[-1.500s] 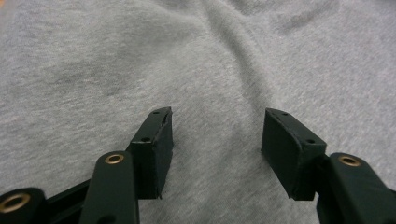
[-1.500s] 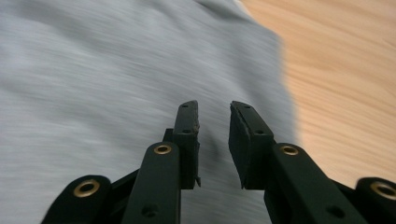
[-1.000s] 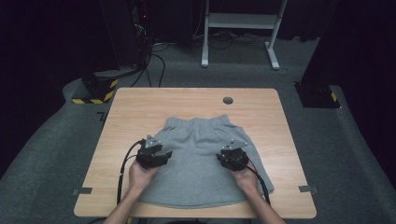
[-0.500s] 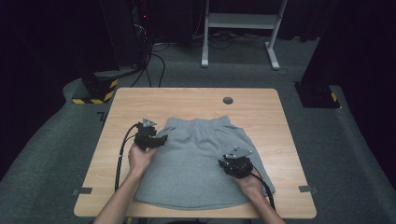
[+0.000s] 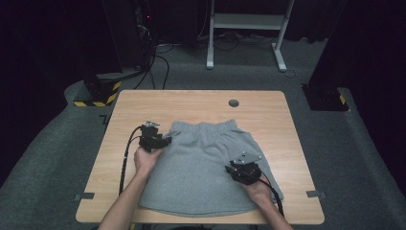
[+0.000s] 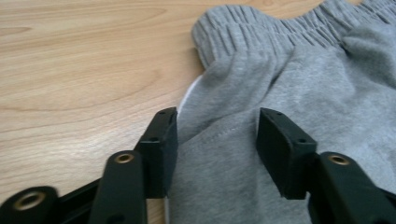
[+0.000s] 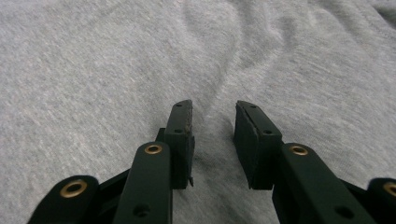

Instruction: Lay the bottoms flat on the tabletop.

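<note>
On the middle of the wooden table (image 5: 143, 103), a pair of grey shorts (image 5: 201, 163) is lying spread flat, its gathered waistband (image 5: 205, 127) pointing away from the person and its hem running along the near edge. The cloth is soft and slightly rippled, with a seam and a sliver of white lining showing at the left side.

The person's left forearm is reaching in from the bottom of the high view, and the left hand (image 5: 144, 160) is sitting at the left edge of the shorts, just below the waistband corner. The left gripper (image 5: 165, 141) is lying low and level, pointing across the cloth. In the left gripper view, the left gripper (image 6: 217, 133) is standing about half open; its jaws have just been closing, and a raised fold at the side of the shorts (image 6: 261, 93) is sitting between them, one pad at the cloth's edge, the other not pressing on it.

The right hand (image 5: 258, 189) is resting over the lower right part of the shorts, near the hem. The right gripper (image 5: 234, 168) is pointing down onto the cloth. In the right gripper view, the right gripper (image 7: 214, 122) is standing partly open with a narrow gap, its tips right at the flat fabric (image 7: 116, 60), gripping nothing.

A cable (image 5: 125, 158) is trailing from the left gripper toward the near edge of the table.
</note>
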Action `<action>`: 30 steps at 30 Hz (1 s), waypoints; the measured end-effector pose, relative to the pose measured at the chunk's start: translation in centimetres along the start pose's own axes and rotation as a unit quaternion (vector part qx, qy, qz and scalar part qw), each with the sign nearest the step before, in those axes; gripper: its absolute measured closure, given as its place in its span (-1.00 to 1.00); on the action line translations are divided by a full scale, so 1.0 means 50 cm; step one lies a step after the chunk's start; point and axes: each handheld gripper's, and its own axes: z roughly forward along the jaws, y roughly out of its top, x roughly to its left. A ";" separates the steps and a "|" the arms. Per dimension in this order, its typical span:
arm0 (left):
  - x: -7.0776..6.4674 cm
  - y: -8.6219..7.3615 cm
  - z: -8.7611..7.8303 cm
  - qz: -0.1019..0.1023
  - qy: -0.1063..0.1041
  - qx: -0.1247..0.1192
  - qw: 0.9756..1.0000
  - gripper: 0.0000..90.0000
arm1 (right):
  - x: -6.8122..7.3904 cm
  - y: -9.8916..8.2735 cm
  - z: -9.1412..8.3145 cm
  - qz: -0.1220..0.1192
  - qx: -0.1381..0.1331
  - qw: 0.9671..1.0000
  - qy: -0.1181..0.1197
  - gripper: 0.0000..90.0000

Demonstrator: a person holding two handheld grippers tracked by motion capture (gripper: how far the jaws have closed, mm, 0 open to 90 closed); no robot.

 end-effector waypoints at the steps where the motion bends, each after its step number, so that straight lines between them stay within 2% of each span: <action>1: -0.004 -0.001 0.004 0.007 -0.003 0.003 1.000 0.16 | 0.000 0.000 0.000 0.001 0.000 1.000 0.002 0.50; 4: -0.005 -0.002 0.009 0.006 -0.010 0.007 1.000 0.36 | -0.001 -0.001 -0.002 -0.001 0.001 1.000 0.004 0.51; 6: -0.004 -0.004 0.015 0.009 -0.024 0.017 1.000 0.60 | -0.002 -0.002 -0.004 -0.003 0.004 1.000 0.008 0.52; 7: -0.004 -0.004 0.015 0.009 -0.024 0.017 1.000 0.71 | -0.002 -0.002 -0.004 -0.003 0.004 1.000 0.008 0.52; 8: -0.003 -0.005 0.017 0.009 -0.028 0.019 0.999 0.71 | -0.002 -0.003 -0.005 -0.003 0.004 1.000 0.008 0.52; 9: -0.003 -0.005 0.017 0.008 -0.032 0.020 0.999 0.86 | -0.002 -0.003 -0.006 -0.005 0.003 1.000 0.009 0.53; 12: -0.003 -0.003 0.013 0.008 -0.031 0.016 0.999 0.89 | -0.002 -0.003 -0.006 -0.005 0.003 1.000 0.009 0.53; 14: 0.000 0.001 0.004 0.004 -0.031 0.006 0.999 0.90 | -0.002 -0.003 -0.006 -0.004 0.004 1.000 0.009 0.53; 15: 0.002 0.013 -0.004 0.017 -0.024 0.010 1.000 0.90 | -0.002 -0.003 -0.006 -0.005 0.004 1.000 0.010 0.53; 18: -0.008 0.038 -0.015 0.049 -0.008 0.000 0.999 0.90 | -0.002 -0.002 -0.007 -0.005 0.007 1.000 0.011 0.53; 19: -0.008 0.038 -0.015 0.049 -0.008 0.000 0.999 0.90 | -0.002 -0.002 -0.007 -0.005 0.008 1.000 0.011 0.53; 20: -0.011 0.043 -0.013 0.058 -0.002 -0.007 0.998 0.90 | -0.002 -0.002 -0.007 -0.005 0.008 1.000 0.011 0.53; 21: -0.009 0.044 0.004 0.067 0.010 0.015 0.998 0.90 | -0.002 -0.002 -0.007 -0.005 0.008 1.000 0.010 0.53; 22: -0.009 0.044 0.004 0.067 0.010 0.015 0.998 0.89 | -0.002 -0.002 -0.007 -0.005 0.008 1.000 0.010 0.53; 23: -0.003 0.035 0.022 0.063 0.011 0.033 0.997 0.88 | -0.001 -0.002 -0.007 -0.004 0.008 1.000 0.009 0.53; 25: 0.000 0.028 0.020 0.049 0.009 0.028 0.998 0.73 | -0.002 -0.003 -0.008 -0.004 0.008 1.000 0.010 0.53; 28: -0.004 0.024 -0.010 0.057 0.011 0.021 0.998 0.38 | -0.002 -0.002 -0.008 -0.005 0.009 1.000 0.011 0.53; 30: -0.005 0.016 -0.040 0.062 0.015 0.011 0.998 0.26 | -0.002 -0.002 -0.008 -0.006 0.009 1.000 0.011 0.53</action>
